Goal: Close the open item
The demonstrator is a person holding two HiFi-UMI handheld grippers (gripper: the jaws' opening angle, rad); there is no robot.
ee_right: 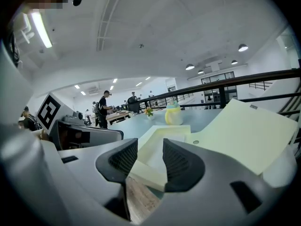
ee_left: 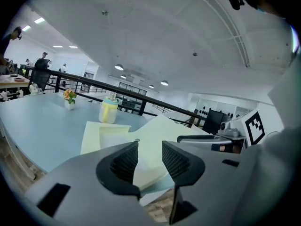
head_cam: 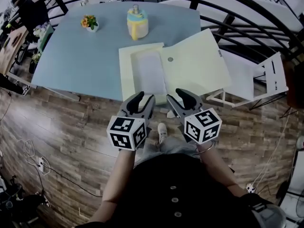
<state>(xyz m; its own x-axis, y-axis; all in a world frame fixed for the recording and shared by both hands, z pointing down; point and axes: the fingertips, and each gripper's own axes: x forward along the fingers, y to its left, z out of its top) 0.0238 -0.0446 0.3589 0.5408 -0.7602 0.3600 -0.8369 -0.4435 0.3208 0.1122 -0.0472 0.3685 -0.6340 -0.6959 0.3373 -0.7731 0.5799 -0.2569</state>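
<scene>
1. Pale yellow flat rectangular case (head_cam: 190, 65): matt, smooth; card or plastic sheet, cannot tell which; small round grey stud (head_cam: 170, 59) on it looks like metal
2. Light blue tabletop (head_cam: 80, 56): smooth; satin, with a faint sheen in the gripper views
3. Brown plank floor (head_cam: 61, 141): wood grain; low gloss
4. Left gripper (head_cam: 144, 98) and right gripper (head_cam: 175, 95): grey moulded plastic shells, matt; black pads (ee_left: 126, 161) finely ribbed, rubbery look
5. Black-and-white marker cube (head_cam: 126, 132): flat printed faces, matt
6. Black curved railing (head_cam: 228, 18): painted metal, semi-gloss
7. Black buttoned garment (head_cam: 175, 184): cloth, matt
</scene>
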